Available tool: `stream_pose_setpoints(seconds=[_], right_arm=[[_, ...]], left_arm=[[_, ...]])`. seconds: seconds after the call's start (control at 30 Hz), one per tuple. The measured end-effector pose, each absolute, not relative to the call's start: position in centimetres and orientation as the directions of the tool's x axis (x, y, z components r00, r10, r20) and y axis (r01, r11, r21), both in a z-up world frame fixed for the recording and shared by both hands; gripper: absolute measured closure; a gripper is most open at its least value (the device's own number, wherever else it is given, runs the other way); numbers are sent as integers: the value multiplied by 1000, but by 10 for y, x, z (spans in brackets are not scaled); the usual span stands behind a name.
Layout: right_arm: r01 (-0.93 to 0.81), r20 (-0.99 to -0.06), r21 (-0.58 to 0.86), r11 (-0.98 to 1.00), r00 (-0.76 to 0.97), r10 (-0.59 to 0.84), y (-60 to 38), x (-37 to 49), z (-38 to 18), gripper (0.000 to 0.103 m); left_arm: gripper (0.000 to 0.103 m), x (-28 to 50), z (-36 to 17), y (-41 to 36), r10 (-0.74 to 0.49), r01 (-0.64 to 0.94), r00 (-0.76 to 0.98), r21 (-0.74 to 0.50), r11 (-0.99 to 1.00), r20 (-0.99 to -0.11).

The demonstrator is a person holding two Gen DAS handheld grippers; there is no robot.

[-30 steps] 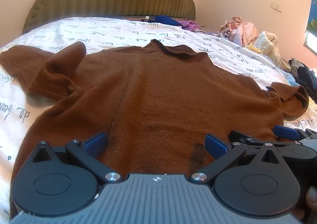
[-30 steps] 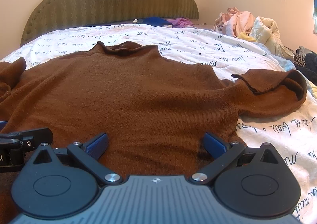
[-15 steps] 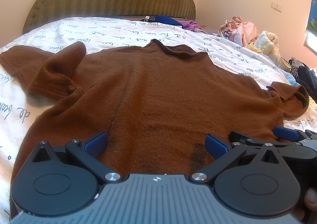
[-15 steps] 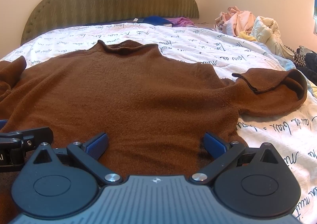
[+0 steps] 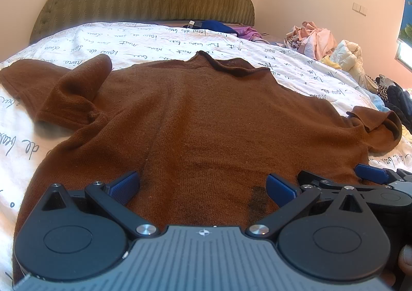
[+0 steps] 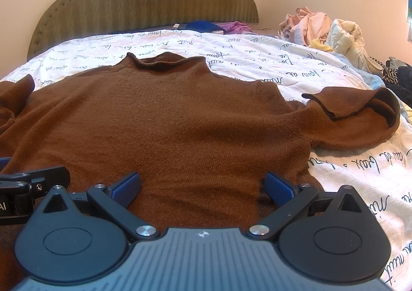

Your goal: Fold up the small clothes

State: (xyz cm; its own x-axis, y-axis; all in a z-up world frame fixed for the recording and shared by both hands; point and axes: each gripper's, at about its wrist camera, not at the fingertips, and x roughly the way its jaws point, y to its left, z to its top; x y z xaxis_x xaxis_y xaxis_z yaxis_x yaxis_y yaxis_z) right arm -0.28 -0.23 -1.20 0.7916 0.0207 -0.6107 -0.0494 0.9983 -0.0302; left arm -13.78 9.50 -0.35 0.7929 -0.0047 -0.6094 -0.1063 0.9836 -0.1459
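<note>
Left wrist view: the left gripper [image 5: 202, 185], fingers spread wide and holding nothing, hovers at the hem of a brown sweater [image 5: 206, 121] lying flat on the script-printed bedsheet [image 5: 159, 41], its bunched sleeve [image 5: 69, 95] at 10 o'clock.

Right wrist view: the right gripper [image 6: 202, 185], likewise released, sits beside it; the curled right sleeve [image 6: 360, 118] at 2 o'clock. An uneven pinch of the hem, or one catching the sheet too, could skew the fold.

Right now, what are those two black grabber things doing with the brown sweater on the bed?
A person is holding a grabber in each hand, getting ready to fold the brown sweater. It lies spread out on the white bedsheet, neck toward the headboard. The left gripper and right gripper sit side by side over its bottom edge, both open, holding nothing. Both sleeves are bunched up, and no fold is made yet.
</note>
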Motion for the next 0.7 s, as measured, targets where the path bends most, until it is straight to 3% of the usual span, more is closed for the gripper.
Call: stream_pose_setpoints(seconds=[0.7], right_arm=[[-47,-616,-11,999,787,30,-4,-2,-13,0]], left_arm=[[0,-137,-5,96,-1,-108,791,-141,984,-611]])
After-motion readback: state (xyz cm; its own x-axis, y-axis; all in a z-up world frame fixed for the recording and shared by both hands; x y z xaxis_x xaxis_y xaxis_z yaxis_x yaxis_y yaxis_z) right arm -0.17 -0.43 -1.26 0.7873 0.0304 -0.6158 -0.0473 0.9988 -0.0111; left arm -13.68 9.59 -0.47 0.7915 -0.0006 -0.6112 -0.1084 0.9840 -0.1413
